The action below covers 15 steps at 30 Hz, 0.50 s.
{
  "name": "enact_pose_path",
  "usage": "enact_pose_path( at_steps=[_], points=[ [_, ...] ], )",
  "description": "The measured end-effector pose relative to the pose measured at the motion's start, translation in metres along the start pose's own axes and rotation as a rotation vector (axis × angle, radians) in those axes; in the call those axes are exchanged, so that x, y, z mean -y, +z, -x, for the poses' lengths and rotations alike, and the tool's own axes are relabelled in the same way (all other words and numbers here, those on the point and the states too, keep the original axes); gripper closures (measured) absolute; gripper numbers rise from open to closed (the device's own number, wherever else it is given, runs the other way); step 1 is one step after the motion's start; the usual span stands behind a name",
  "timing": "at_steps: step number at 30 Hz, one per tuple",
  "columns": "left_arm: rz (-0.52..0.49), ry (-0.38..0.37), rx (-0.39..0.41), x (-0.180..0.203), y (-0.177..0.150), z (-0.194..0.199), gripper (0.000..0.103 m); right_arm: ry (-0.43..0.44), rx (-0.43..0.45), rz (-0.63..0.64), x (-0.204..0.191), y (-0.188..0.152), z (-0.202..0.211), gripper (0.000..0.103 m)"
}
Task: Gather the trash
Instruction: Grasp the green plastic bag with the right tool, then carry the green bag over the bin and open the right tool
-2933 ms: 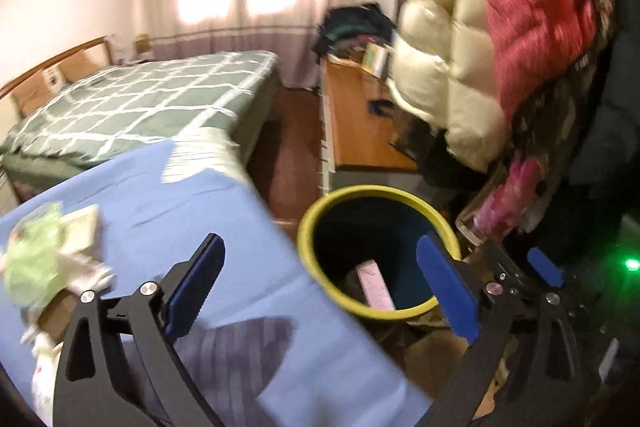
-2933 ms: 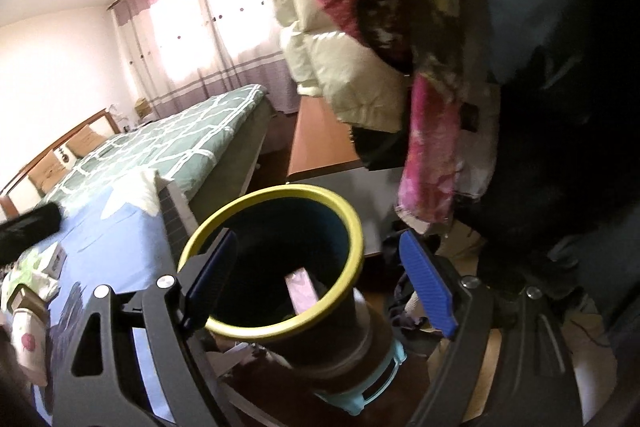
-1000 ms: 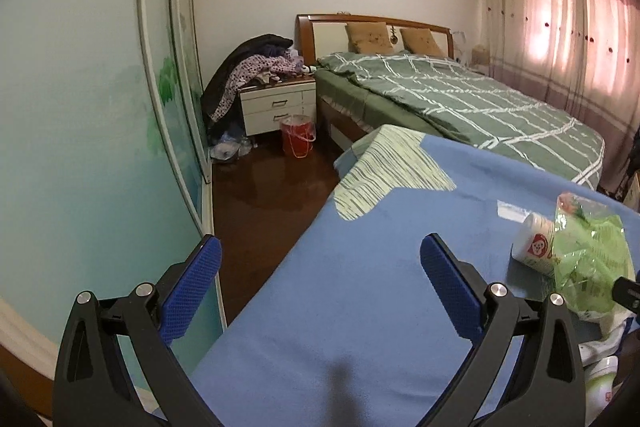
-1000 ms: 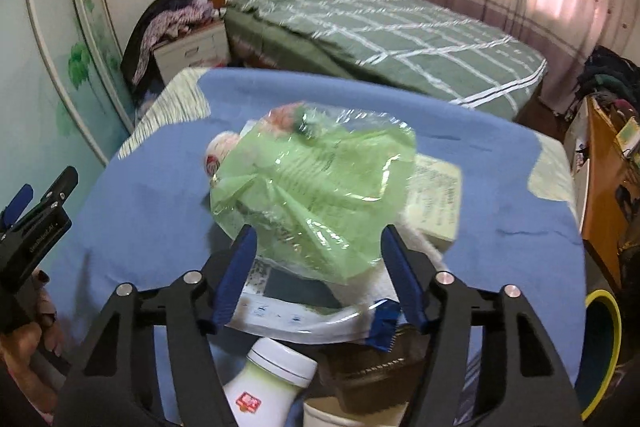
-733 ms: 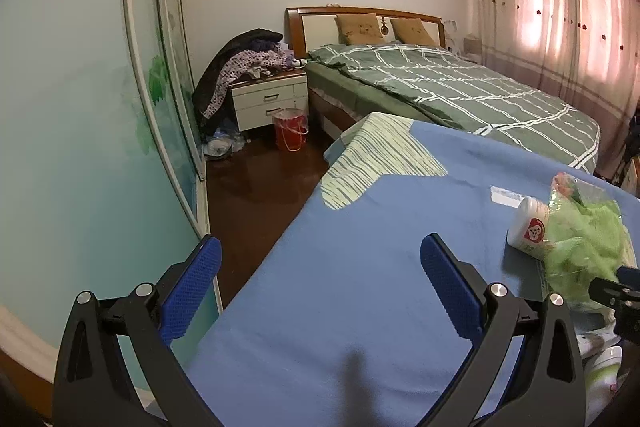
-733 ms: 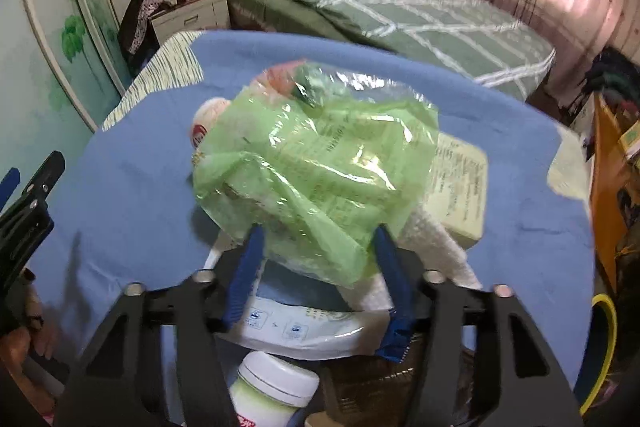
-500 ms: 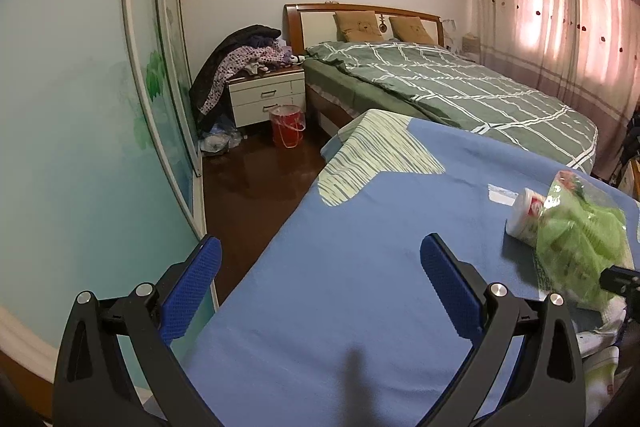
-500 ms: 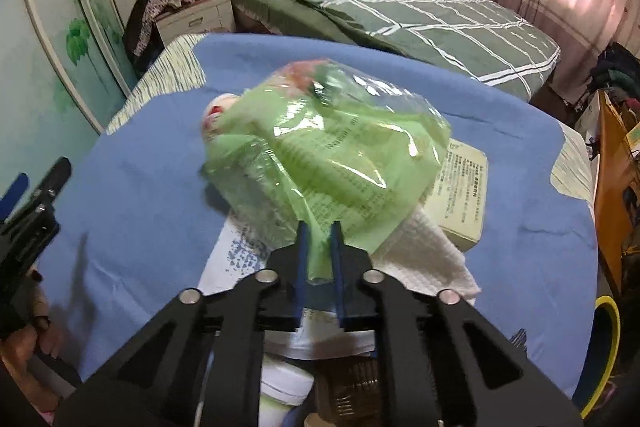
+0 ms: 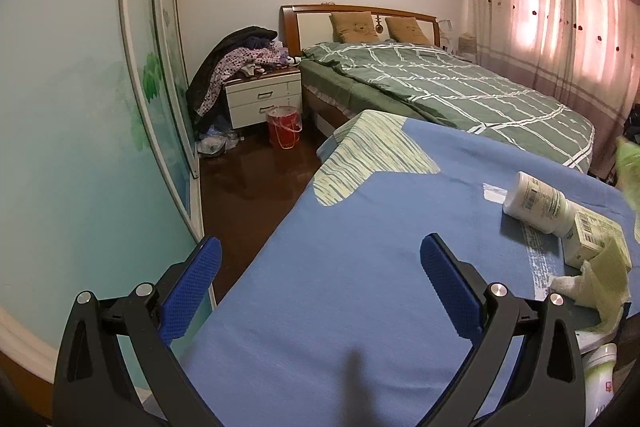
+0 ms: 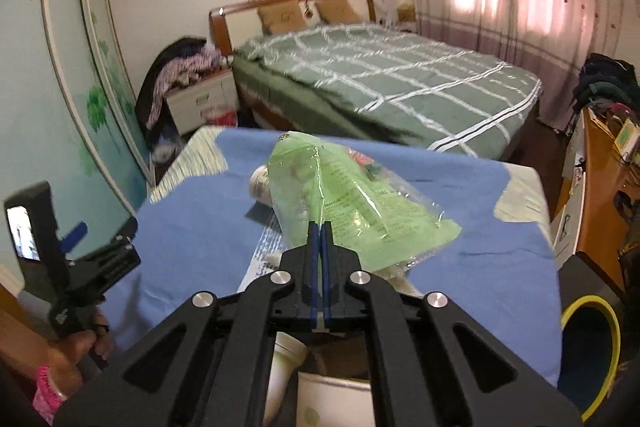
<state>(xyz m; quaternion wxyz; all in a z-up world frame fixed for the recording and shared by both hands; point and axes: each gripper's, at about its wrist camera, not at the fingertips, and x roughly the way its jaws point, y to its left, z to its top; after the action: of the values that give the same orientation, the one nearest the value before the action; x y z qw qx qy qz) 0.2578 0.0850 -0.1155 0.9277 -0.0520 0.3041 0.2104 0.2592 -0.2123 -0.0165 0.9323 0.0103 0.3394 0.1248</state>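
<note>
My right gripper (image 10: 320, 227) is shut on the edge of a crumpled green plastic bag (image 10: 352, 203) and holds it above the blue-clothed table (image 10: 500, 267). Behind the bag lies a white bottle (image 10: 260, 183). A dark bin with a yellow rim (image 10: 592, 331) stands off the table's right end. In the left wrist view my left gripper (image 9: 320, 251) hovers open over bare blue cloth with nothing between its fingers. To its right lie the white bottle (image 9: 536, 203), a small carton (image 9: 596, 241) and crumpled tissue (image 9: 592, 287). The bag's edge (image 9: 628, 167) shows at the frame's right side.
Another white bottle (image 10: 288, 359) and a white cup (image 10: 332, 399) sit under my right gripper. Beyond the table are a green-checked bed (image 9: 460, 91), a nightstand (image 9: 260, 99) piled with clothes and a red bucket (image 9: 284, 127). A sliding wardrobe door (image 9: 80, 147) runs along the left, a wooden desk (image 10: 596, 195) along the right.
The right gripper's jaws closed on the green bag and lifted it off the pile, uncovering the bottle and carton. The left gripper has stayed about where it was.
</note>
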Motion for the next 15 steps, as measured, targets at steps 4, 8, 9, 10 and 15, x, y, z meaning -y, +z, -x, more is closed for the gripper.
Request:
enact_pose_path(
  at_steps=[4,8,9,10,15],
  points=[
    [-0.003,-0.008,0.005,0.001,0.0,0.002,0.005,-0.052,0.047,-0.06,0.026,-0.008,0.024,0.102],
    [-0.01,-0.017,0.007,0.003,-0.001,0.005,0.005,-0.123,0.071,-0.132,0.06,-0.026,0.043,0.102],
    [-0.012,-0.022,0.009,0.004,-0.001,0.006,0.005,-0.157,0.082,-0.152,0.07,-0.031,0.049,0.102],
    [-0.014,-0.025,0.011,0.004,-0.001,0.007,0.005,-0.193,0.093,-0.171,0.08,-0.037,0.055,0.102],
    [-0.035,-0.048,0.028,0.01,-0.002,0.011,0.005,-0.35,0.117,-0.269,0.131,-0.065,0.081,0.102]
  ],
)
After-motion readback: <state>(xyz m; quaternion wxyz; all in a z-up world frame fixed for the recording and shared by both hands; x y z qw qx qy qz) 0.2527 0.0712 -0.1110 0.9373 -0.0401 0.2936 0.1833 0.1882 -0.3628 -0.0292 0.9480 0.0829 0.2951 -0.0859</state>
